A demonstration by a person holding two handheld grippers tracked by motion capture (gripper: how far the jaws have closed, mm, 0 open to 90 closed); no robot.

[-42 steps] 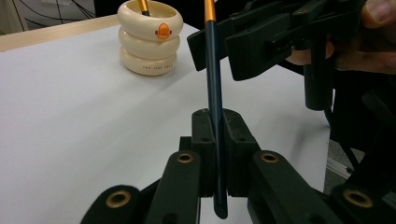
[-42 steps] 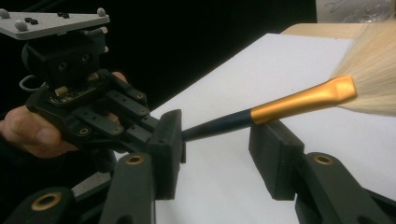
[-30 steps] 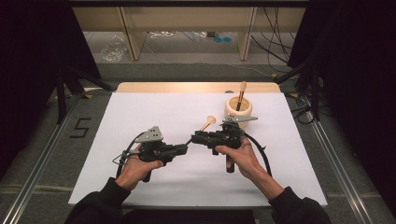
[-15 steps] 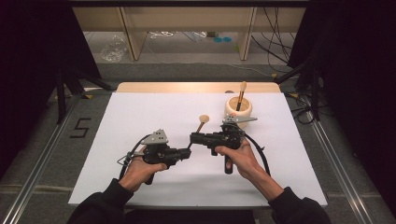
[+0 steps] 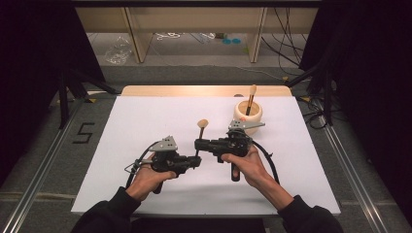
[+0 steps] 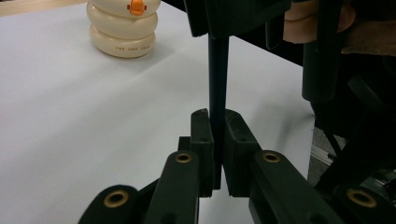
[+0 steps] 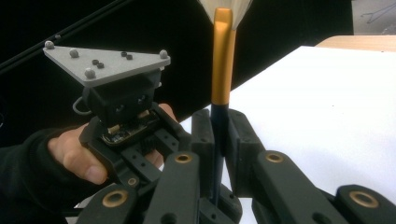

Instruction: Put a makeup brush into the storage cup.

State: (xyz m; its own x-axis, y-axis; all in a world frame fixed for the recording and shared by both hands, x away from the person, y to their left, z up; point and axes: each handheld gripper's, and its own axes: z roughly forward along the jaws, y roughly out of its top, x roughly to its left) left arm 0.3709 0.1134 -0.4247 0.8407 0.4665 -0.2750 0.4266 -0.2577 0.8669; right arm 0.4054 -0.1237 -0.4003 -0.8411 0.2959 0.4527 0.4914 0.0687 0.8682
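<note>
A brush (image 5: 201, 127) with a dark handle, gold ferrule (image 7: 222, 60) and pale head stands roughly upright over the white table top (image 5: 145, 121). My right gripper (image 5: 198, 143) is shut on its handle just below the ferrule, as the right gripper view (image 7: 218, 125) confirms. My left gripper (image 5: 197, 162) is shut on the handle's lower end (image 6: 218, 88), directly beneath the right one. A cream ringed holder (image 5: 248, 112) stands behind the right gripper with a second brush (image 5: 251, 97) in it; it appears again as the holder (image 6: 123, 28) in the left gripper view.
A wooden strip (image 5: 204, 90) runs along the table's far edge. Metal rails (image 5: 350, 170) flank both sides. Cables (image 5: 265, 160) trail from the grippers. White surface lies bare to the left and far side of the hands.
The left gripper has moved right, in under the right gripper, and shut on the brush handle's lower end. The brush has shifted slightly left and stands more upright.
</note>
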